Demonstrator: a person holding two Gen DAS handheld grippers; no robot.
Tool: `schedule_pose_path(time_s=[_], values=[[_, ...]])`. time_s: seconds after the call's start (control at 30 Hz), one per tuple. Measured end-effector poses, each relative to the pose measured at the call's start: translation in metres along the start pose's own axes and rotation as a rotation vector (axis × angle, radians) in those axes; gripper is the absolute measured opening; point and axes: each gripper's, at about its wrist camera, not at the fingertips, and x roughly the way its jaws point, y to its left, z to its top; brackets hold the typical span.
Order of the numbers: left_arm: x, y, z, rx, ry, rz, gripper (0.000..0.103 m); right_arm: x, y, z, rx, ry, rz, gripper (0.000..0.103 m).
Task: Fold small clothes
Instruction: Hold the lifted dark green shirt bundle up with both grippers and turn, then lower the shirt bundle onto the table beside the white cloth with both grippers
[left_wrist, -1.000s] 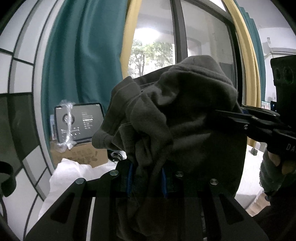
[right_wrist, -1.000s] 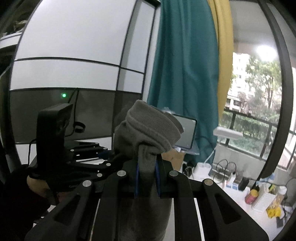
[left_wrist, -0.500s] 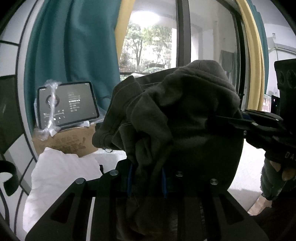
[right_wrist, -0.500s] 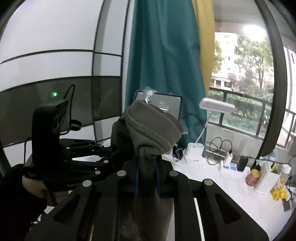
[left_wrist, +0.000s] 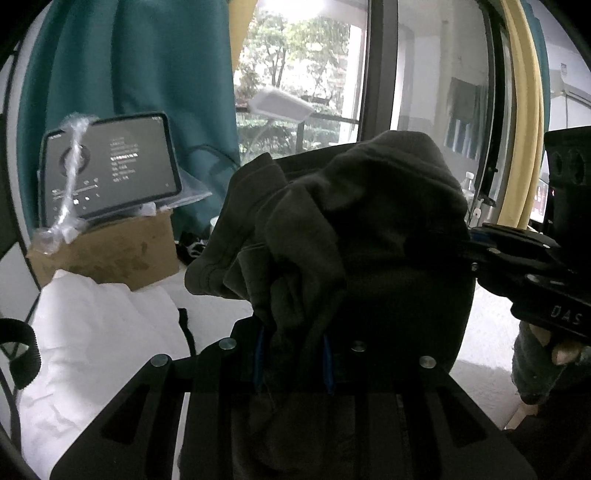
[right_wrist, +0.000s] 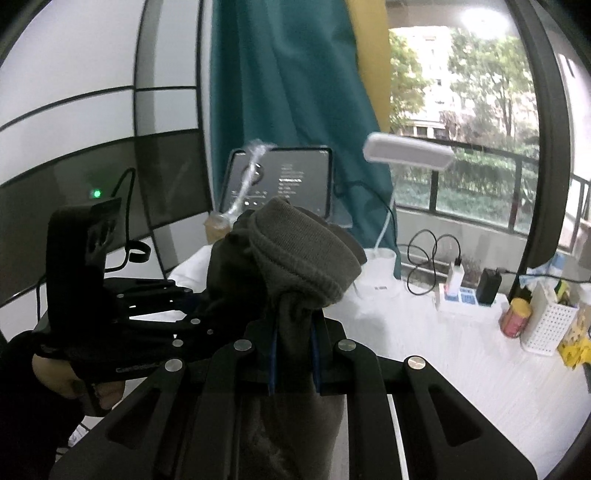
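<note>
I see both tongs clamped on the same dark grey knitted garment, held in the air above the white table: my left gripper pinches a bunched fold, my right gripper grips its ribbed cuff. A black tablet leans on a cardboard box behind.

We are looking at a dark grey garment with a ribbed cuff, black grippers with blue pads, a teal curtain beside a yellow one, a brown cardboard box, a white lamp and a white dotted basket.
</note>
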Motion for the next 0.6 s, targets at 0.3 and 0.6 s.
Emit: schedule_pose_path(time_s=[0.3,0.6], values=[[0.033,0.005,0.001,-0.014,0.058,-0.007,0.022,0.032,-0.026,-0.01,0.049,0.046,-0.013,0.015],[0.062,0.02,-0.01,-0.078,0.119,-0.004,0.022,0.071,-0.043,-0.02,0.067,0.115,-0.008,0.015]])
